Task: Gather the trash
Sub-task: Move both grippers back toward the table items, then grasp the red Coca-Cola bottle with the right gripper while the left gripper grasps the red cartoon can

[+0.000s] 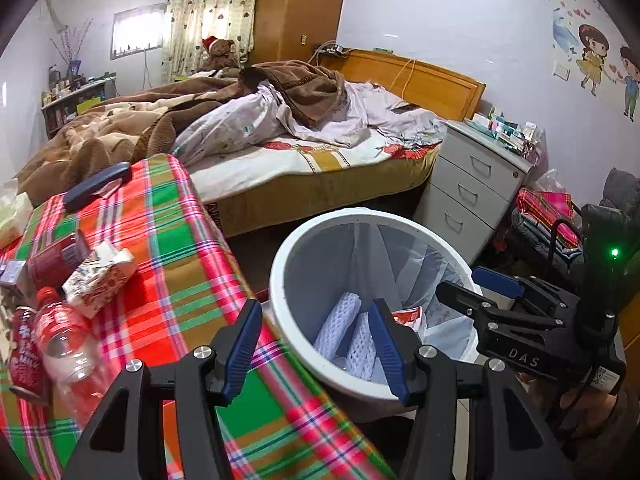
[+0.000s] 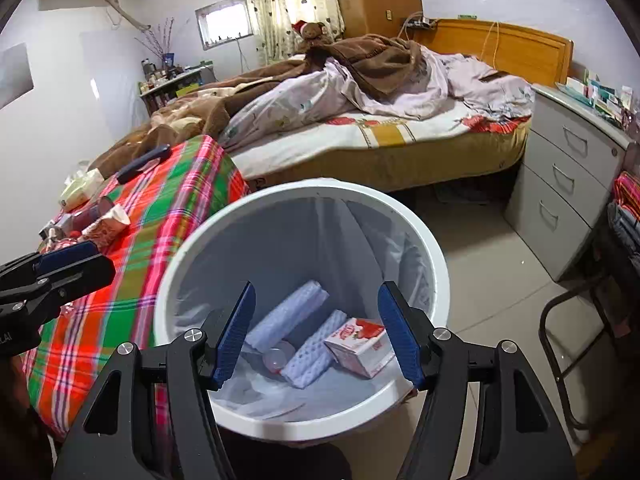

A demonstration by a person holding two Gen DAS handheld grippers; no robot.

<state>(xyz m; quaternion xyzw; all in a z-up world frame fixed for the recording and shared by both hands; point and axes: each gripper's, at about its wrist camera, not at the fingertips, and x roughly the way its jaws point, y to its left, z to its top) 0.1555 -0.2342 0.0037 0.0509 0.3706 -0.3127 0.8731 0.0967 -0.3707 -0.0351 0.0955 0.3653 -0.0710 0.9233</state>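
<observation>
A white bin (image 2: 436, 256) with a clear liner stands on the floor beside the plaid-covered table (image 1: 180, 260). Inside lie white foam nets (image 2: 288, 312), a strawberry milk carton (image 2: 360, 344) and a clear bottle (image 2: 276, 360). My right gripper (image 2: 318, 336) hangs open above the bin with nothing between its pads. My left gripper (image 1: 314, 350) is open and empty over the table's edge and the bin's near rim (image 1: 280, 280). On the table lie a red-labelled plastic bottle (image 1: 60, 336), a crumpled carton (image 1: 100, 280), a red box (image 1: 56, 256) and a red pouch (image 1: 24, 352).
A tissue pack (image 1: 12, 216) and a dark blue case (image 1: 96, 184) lie at the table's far end. Behind are an unmade bed (image 2: 380, 132) and a grey drawer cabinet (image 2: 568, 184). A black-framed stool (image 2: 568, 340) stands right of the bin on tiled floor (image 2: 488, 280).
</observation>
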